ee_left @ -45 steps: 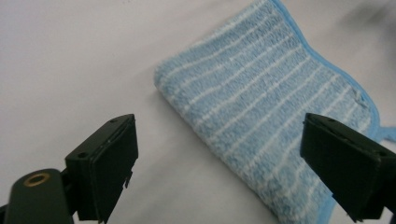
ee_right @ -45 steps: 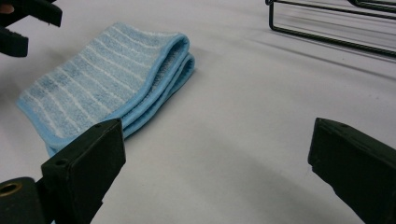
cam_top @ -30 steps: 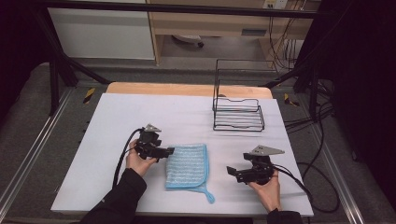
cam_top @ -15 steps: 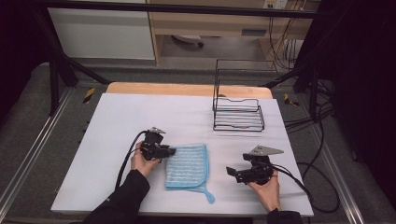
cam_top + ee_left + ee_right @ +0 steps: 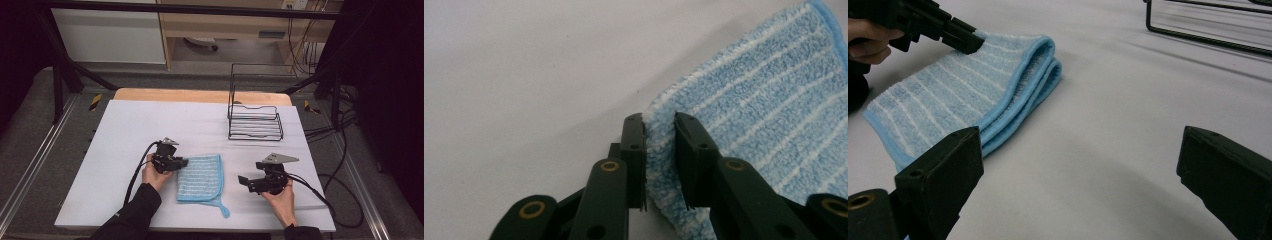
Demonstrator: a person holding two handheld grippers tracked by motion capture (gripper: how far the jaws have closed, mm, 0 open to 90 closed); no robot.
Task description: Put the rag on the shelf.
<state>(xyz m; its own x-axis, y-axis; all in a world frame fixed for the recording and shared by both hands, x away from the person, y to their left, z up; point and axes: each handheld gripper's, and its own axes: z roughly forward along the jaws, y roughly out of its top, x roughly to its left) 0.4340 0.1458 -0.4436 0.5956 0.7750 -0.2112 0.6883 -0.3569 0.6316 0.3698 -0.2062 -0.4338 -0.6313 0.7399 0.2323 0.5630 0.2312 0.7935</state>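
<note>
Since a second ago the left gripper [image 5: 184, 162] has been sliding in from the bare table toward the blue striped cloth [image 5: 201, 177], and it is now sitting right at the cloth's left edge. Right gripper [image 5: 244, 182] is not shifting at all; it is hovering just beside the cloth's right side, not touching.

Cloth is lying folded on the white table [image 5: 125, 130], near the person's edge, between the two hands. A small hanging loop [image 5: 224, 210] is trailing off its near right corner. From the right gripper view the doubled, bound edges are showing stacked on the side facing that gripper.

Left gripper view: jaws standing narrow, with the fluffy edge of the cloth [image 5: 744, 100] sitting in the gap between them. Cannot tell whether the pads are pressing yet or just straddling the pile; a sliver of gap seems to be remaining.

Right gripper view: jaws standing wide apart, nothing between them, table showing through.

Black wire rack [image 5: 255, 122] is standing well apart, far right of the table, untouched.

Reading it: the left hand looks to be taking a pinch on the folded edge, likely to lift or open the cloth. Right hand is waiting, ready to take the opposite side.
</note>
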